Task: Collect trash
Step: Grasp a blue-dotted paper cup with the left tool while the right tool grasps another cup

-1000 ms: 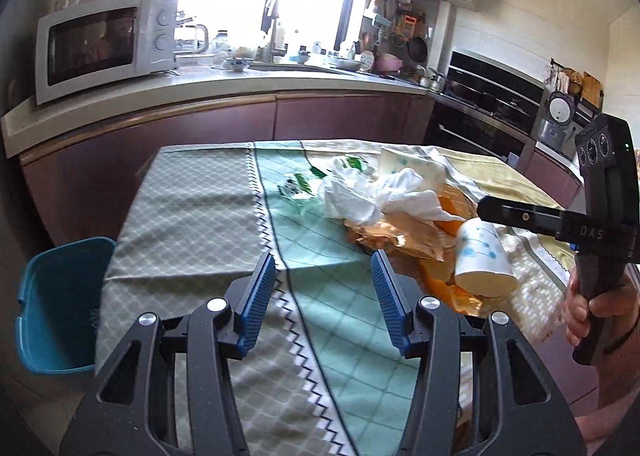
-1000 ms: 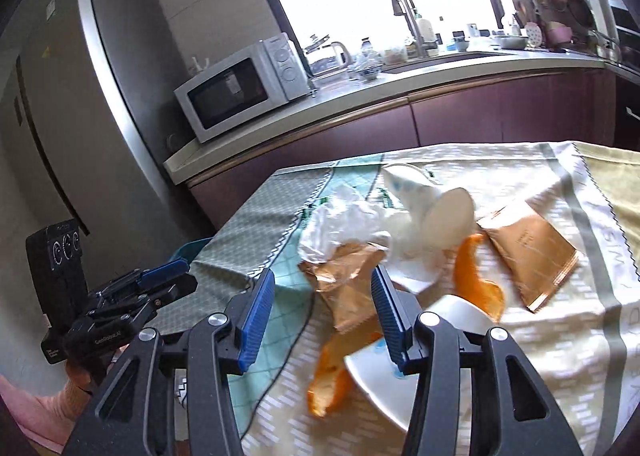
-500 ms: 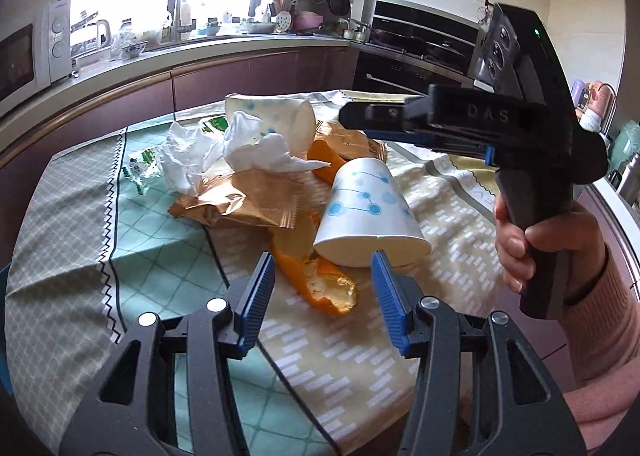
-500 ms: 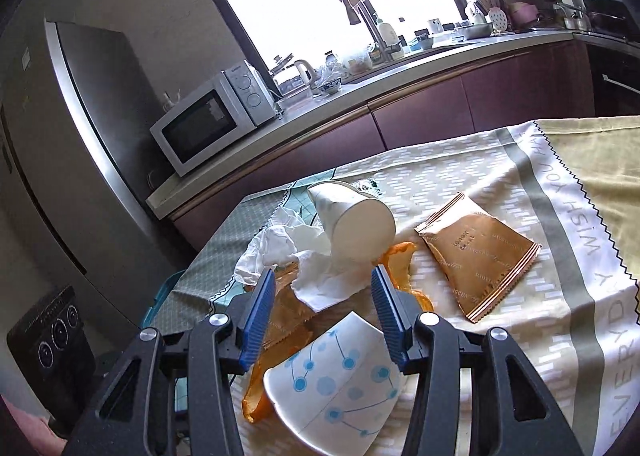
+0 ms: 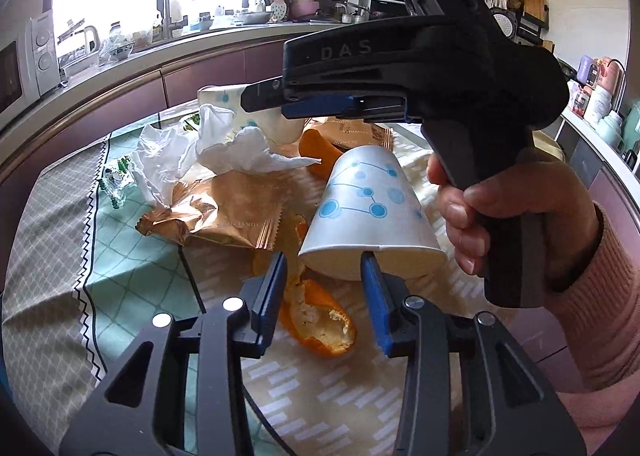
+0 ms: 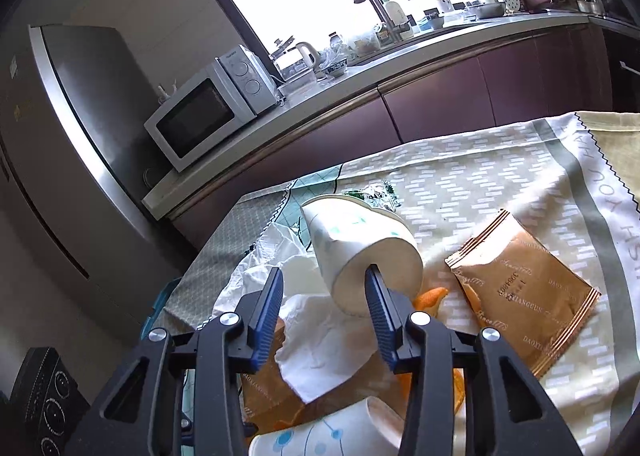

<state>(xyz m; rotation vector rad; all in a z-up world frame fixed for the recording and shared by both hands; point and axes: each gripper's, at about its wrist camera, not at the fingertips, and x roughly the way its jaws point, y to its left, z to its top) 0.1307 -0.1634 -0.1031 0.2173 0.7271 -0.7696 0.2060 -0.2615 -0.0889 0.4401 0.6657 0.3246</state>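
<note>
Trash lies in a heap on the table. In the left wrist view my left gripper [image 5: 323, 288] is open, its jaws at the rim of a tipped white paper cup with blue dots [image 5: 370, 212], above an orange peel [image 5: 320, 320]. A gold wrapper [image 5: 224, 212] and crumpled tissue [image 5: 224, 144] lie behind. In the right wrist view my right gripper [image 6: 324, 294] is open over the tissue [image 6: 316, 340], close to a second tipped paper cup [image 6: 360, 252]. Another gold wrapper [image 6: 524, 292] lies to the right. The right gripper body [image 5: 420, 68] hangs above the heap.
The table carries a patterned cloth [image 5: 132, 284]. A teal bin's edge [image 6: 162, 298] shows past the table's left side. A counter with a microwave [image 6: 208, 108] and sink runs behind, with a fridge [image 6: 72, 160] to the left.
Both grippers have moved in toward the heap. The left one swung right from the bare cloth to the dotted cup and peel. The right one advanced to the far cup.
</note>
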